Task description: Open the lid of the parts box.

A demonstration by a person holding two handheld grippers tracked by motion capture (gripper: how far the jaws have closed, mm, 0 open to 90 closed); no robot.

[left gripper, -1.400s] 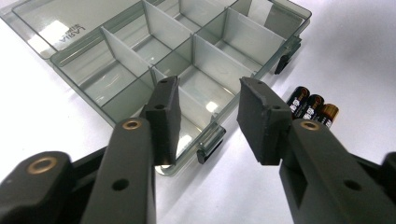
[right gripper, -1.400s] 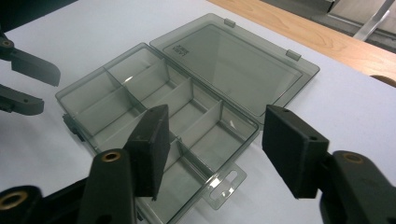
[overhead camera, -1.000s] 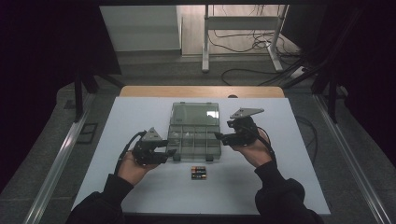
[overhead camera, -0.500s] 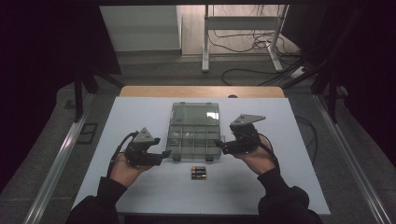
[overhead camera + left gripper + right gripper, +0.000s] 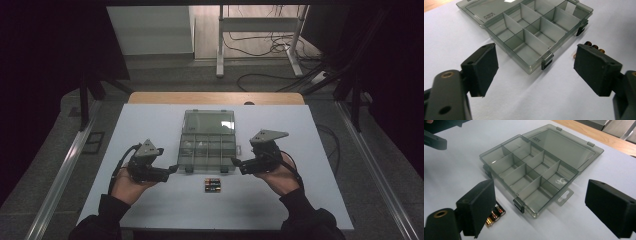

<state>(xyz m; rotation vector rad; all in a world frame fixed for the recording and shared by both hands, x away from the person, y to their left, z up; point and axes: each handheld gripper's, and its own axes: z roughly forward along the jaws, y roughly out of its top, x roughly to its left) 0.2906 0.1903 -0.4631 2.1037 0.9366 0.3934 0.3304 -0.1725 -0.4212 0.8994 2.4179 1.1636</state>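
A smoky clear compartment box (image 5: 207, 147) lies open at the table's middle, its lid (image 5: 209, 121) folded flat behind it and its compartments bare. Several batteries (image 5: 212, 185) lie side by side just in front of it. My left gripper (image 5: 172, 169) hovers by the box's front left corner and my right gripper (image 5: 235, 162) by the front right corner. Both have just been opening their jaws, with nothing between them. The left gripper (image 5: 539, 70) looks over the box (image 5: 531, 32) and batteries (image 5: 594, 47). The right gripper (image 5: 544, 207) faces the box (image 5: 529, 172), the batteries (image 5: 495, 216) beside its left pad.
The white table top (image 5: 150, 130) has a wooden strip (image 5: 215, 98) along its far edge. Metal rails (image 5: 65, 170) run down both sides. Cables lie on the floor beyond. The left gripper (image 5: 434, 137) shows at the top left of the right gripper view.
Both hands have drawn back from the box toward the near edge, the left one also sliding left. The box and batteries have stayed put.
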